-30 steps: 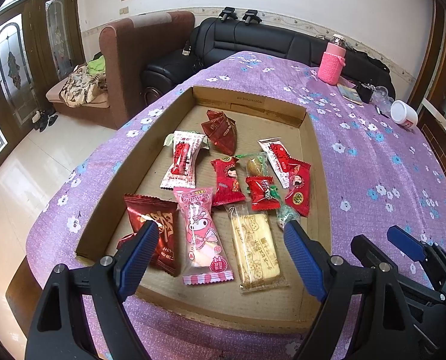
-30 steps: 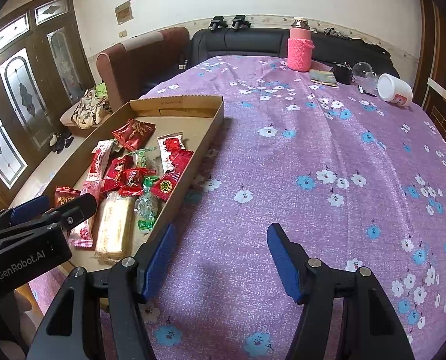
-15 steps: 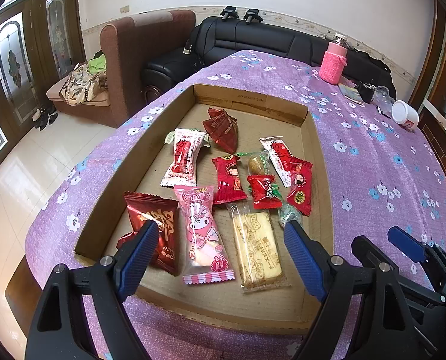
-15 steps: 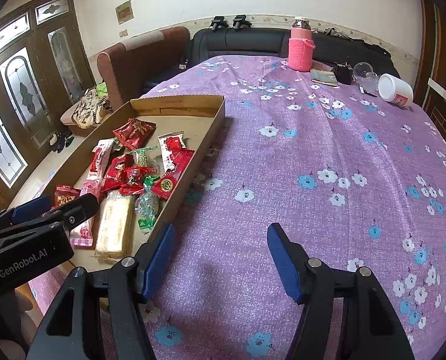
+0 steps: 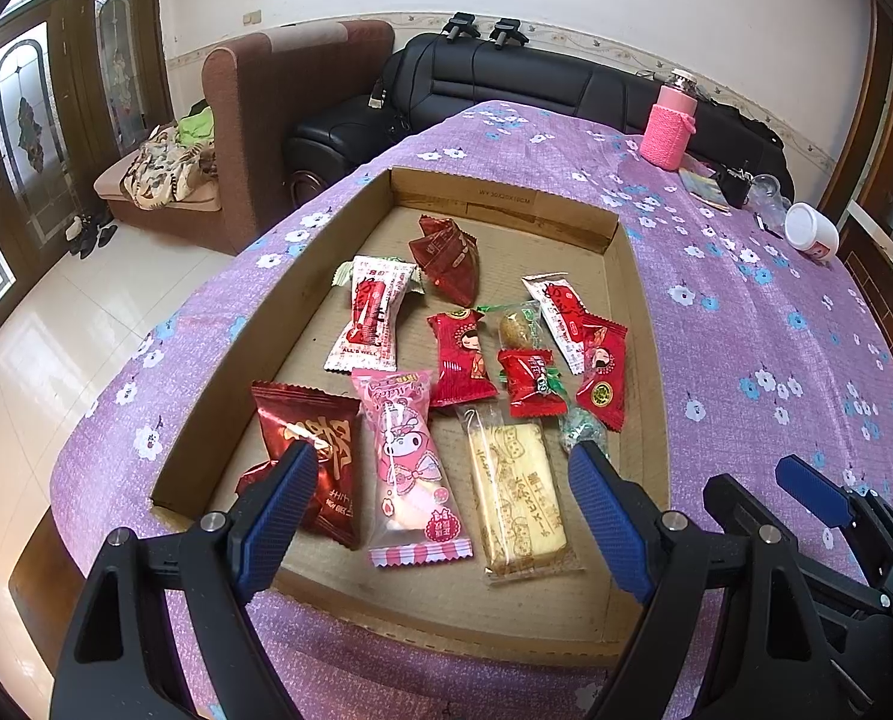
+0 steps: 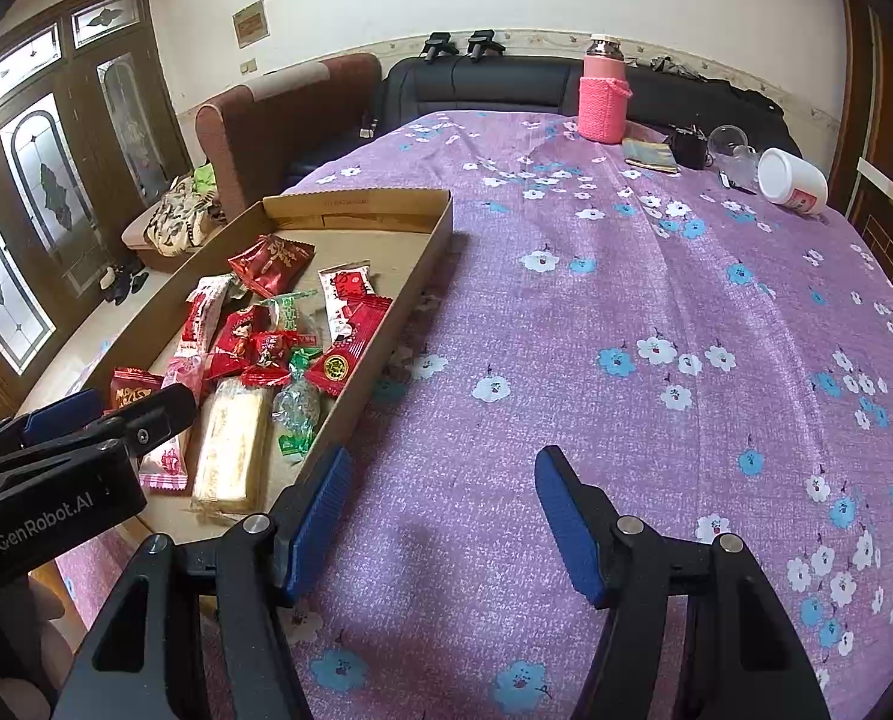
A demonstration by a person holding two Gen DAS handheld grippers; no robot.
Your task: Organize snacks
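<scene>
Eleven or so wrapped snacks point(image 5: 464, 360) lie inside the cardboard tray point(image 5: 647, 360); none on the purple-clothed surface point(image 6: 626, 330). Both my left hand-held gripper point(image 5: 440, 501) and right hand-held gripper point(image 6: 443, 507) hover apart, empty. Sorting unclear.

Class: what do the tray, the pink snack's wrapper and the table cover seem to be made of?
Tray: brown cardboard, matte, with folded walls and raw edges.
Pink snack wrapper: glossy plastic film, probably, with crimped ends and a partly clear body.
Table cover: woven cloth, likely, purple with printed flowers and soft creases.
</scene>
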